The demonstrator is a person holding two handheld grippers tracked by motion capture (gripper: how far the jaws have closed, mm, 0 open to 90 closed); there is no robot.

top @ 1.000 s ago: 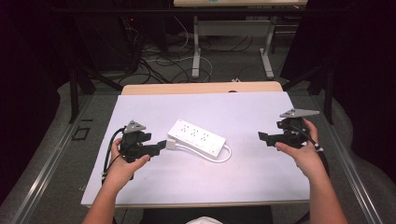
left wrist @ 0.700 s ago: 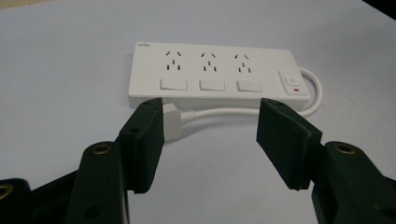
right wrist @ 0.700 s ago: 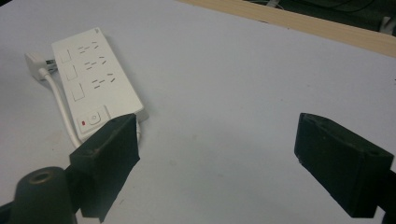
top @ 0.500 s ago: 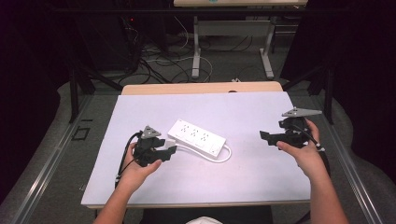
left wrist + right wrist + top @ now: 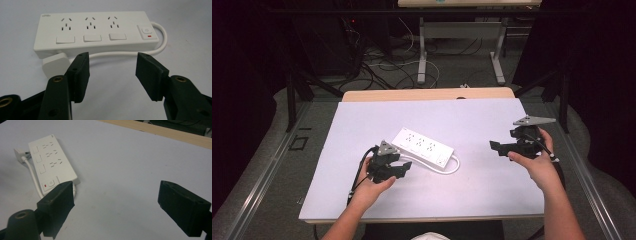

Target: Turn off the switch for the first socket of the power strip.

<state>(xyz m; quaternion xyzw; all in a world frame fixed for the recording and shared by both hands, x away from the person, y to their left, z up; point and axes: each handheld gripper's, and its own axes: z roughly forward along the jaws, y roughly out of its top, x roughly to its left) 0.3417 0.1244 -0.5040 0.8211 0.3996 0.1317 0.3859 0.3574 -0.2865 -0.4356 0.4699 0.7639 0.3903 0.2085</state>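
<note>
The power strip lies mid-counter, long axis slanting left-far to right-near. The left tool, jaws wide and empty, sits just beside its plug; the right tool, also open and empty, is well apart.

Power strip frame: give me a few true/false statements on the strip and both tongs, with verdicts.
1. The left tongs are open. True.
2. The left tongs grip the plug. False: the plug lies on the table, just beyond one jaw, ungripped.
3. The power strip has three sockets. True.
4. The right tongs touch the strip. False: they are held apart from it, to its right, open.
5. The cord is stretched straight across the table. False: it loops round the switch end and runs back along the strip.
</note>
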